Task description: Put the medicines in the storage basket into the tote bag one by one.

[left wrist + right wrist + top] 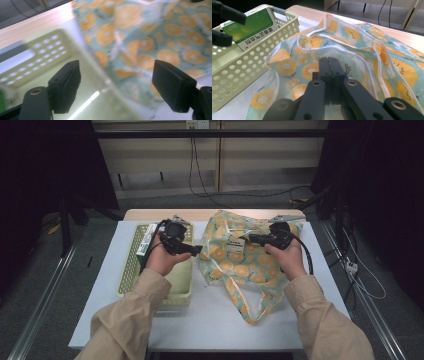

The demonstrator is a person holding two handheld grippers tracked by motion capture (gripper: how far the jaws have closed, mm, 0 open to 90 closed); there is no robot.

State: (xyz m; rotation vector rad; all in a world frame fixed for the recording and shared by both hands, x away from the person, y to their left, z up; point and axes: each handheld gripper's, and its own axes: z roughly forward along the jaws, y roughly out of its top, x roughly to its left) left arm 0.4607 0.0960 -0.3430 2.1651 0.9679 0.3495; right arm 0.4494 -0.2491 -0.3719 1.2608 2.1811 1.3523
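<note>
On the left side of the white table sat a pale green perforated plastic basket, and a green and white cardboard box lay along its far left wall; in the right gripper view this box leaned against the basket's rim. Over the basket's right half hovered the left gripper, held in the person's left hand with a beige sleeve behind it, its tip pointing right toward the bag. In the left gripper view its two black jaws stood wide apart with nothing between them, above the basket's inner wall and the edge of the fabric, the picture there blurred. To the right of the basket, touching or just beside its wall, lay the crumpled fabric tote bag printed with orange slices on a light teal ground, spread across the middle of the table with its handle strap trailing toward the near edge. Farther right, the right gripper rested on top of the bag, held in the person's right hand and pointing left. In the right gripper view its jaws were pressed tight together, pinching a fold of the bag's cloth near the white-piped opening.
</note>
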